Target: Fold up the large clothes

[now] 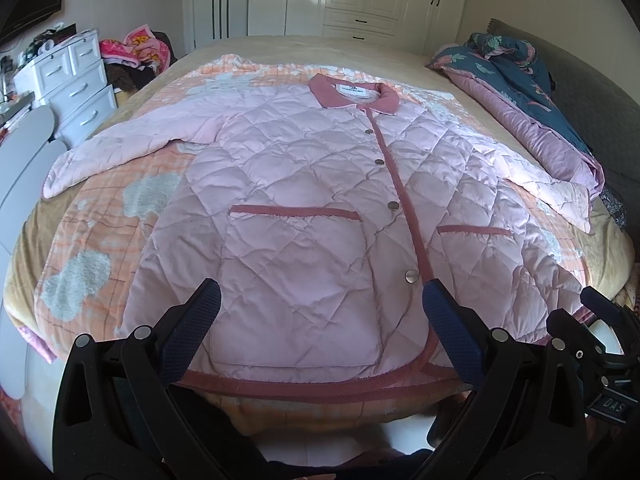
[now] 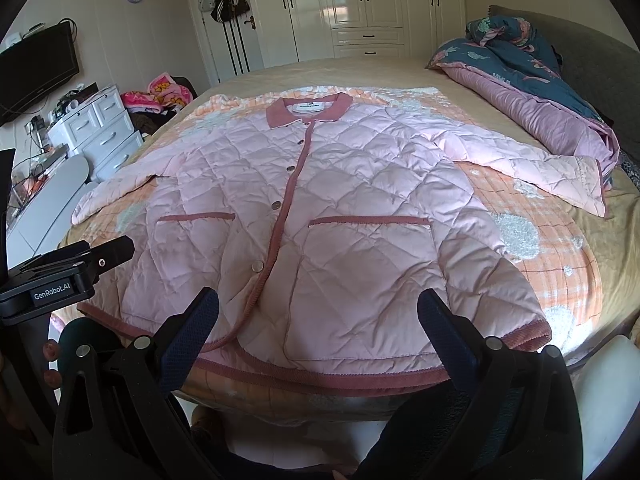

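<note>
Left wrist: jacket [image 1: 320, 200] flat ahead of wide-spread, empty fingers [image 1: 200, 312]; right gripper [image 2: 318, 312] same. Soft, puffy, light; grab sleeve cuffs.

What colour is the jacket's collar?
Dusty rose, darker than the pale pink jacket; the collar shows best in the right wrist view.

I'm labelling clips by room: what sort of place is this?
A home bedroom: a large bed with a pink quilted jacket spread out on it, cream built-in wardrobes behind, and a rumpled teal floral duvet.
</note>
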`<state>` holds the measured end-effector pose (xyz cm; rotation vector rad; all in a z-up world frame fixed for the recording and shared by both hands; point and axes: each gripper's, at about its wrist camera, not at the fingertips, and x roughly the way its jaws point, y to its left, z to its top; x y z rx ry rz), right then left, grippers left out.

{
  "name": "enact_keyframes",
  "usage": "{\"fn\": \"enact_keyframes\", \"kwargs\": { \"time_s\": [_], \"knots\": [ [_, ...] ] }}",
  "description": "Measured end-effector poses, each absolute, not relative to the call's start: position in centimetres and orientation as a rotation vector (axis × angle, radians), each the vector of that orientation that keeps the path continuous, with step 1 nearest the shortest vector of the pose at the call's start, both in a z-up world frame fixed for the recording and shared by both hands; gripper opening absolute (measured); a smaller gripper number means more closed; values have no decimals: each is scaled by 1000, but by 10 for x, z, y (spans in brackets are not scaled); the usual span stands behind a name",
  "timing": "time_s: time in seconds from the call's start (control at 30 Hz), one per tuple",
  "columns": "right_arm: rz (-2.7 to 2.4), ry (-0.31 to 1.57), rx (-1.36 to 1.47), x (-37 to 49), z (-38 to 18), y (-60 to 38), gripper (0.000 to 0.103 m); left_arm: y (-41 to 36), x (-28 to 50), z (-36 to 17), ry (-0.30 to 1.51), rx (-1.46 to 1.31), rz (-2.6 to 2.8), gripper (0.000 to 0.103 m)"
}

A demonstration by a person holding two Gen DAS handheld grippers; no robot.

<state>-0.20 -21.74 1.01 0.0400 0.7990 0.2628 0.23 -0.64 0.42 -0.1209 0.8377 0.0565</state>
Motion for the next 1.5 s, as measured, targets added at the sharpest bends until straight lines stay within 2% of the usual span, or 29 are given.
{"fn": "enact_keyframes", "kwargs": {
  "time_s": [0.47,1.5],
  "knots": [
    [259,814,39,10,11,-214,99,-12,11,1,842,-114,37,95],
    [242,792,132,131,50,-214,99,11,122,35,837,-197,48,95]
  ]
}}
